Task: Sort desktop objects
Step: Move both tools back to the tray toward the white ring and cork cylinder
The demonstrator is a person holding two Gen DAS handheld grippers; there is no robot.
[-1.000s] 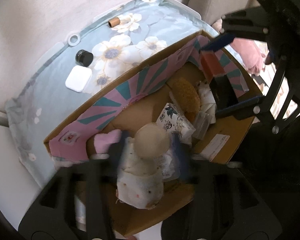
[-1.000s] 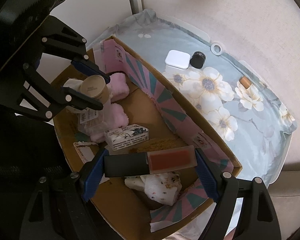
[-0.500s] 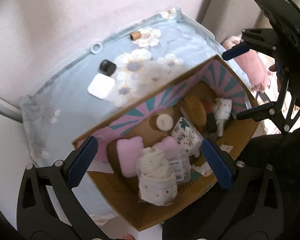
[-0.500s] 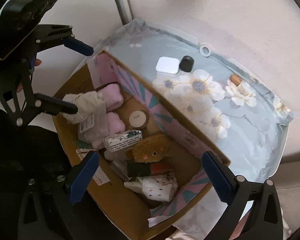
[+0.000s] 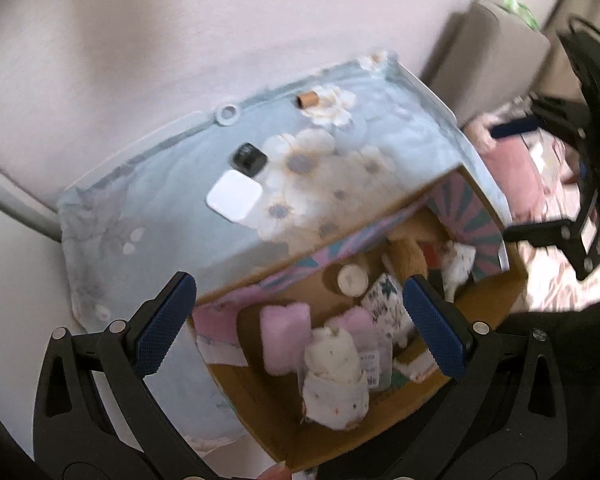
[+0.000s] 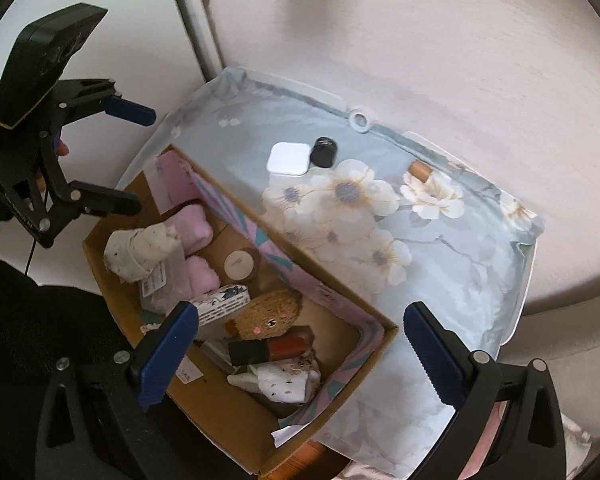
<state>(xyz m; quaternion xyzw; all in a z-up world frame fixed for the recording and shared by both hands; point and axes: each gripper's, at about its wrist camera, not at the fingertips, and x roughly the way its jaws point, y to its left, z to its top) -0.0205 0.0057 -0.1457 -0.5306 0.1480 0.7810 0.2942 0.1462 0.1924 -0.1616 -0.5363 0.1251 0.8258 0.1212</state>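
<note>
I have both claws released and empty, left gripper point(image 5: 296, 328) and right gripper point(image 6: 300, 356) above the box point(image 6: 340, 284). Most items sit inside it; beyond its far wall a white case point(image 6: 288, 159), black cap point(image 6: 323, 152) and small tube point(image 6: 419, 169) remain. Only the right view shows the red-and-black stick point(image 6: 272, 350) inside

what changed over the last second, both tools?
Both let go. The left tool released the round tan-lidded jar, the right tool the black-and-red case; both items now lie in the cardboard box. Both tools stand open and empty, pulled back up from the box. Unchanged: white square case, black cap and brown tube on the floral cloth.
</note>
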